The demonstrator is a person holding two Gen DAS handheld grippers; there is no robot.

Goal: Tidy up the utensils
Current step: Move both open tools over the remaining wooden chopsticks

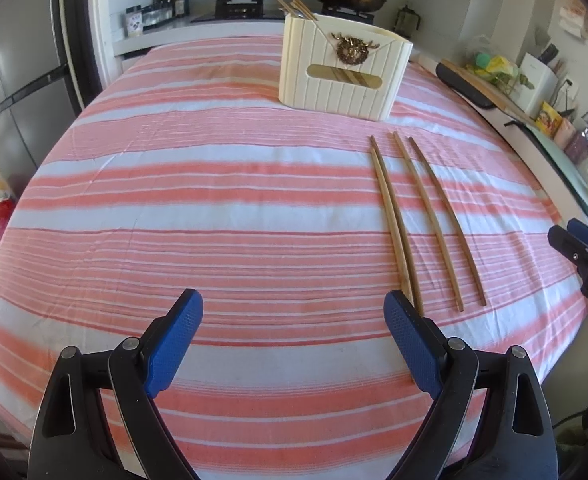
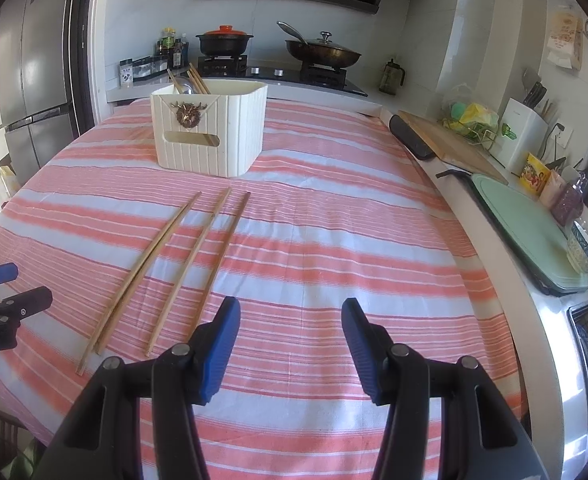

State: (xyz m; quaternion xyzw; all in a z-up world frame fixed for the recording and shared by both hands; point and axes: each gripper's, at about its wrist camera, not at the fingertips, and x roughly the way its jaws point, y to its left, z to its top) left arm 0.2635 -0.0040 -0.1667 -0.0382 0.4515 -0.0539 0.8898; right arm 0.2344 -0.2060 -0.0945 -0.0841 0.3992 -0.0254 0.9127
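A surface covered with a pink-and-white striped cloth (image 1: 174,184) fills both views. On it, toward the upper middle of the frame, stands a cream ribbed plastic utensil holder with a gold crest (image 1: 341,72), with wooden chopsticks poking out of its top. Below it, four long wooden chopsticks (image 1: 413,216) lie loose on the cloth, two touching, two just beside them. The left claw (image 1: 294,344) with blue pads stands open at the bottom, holding nothing. The right claw (image 2: 292,344) is likewise open and empty.
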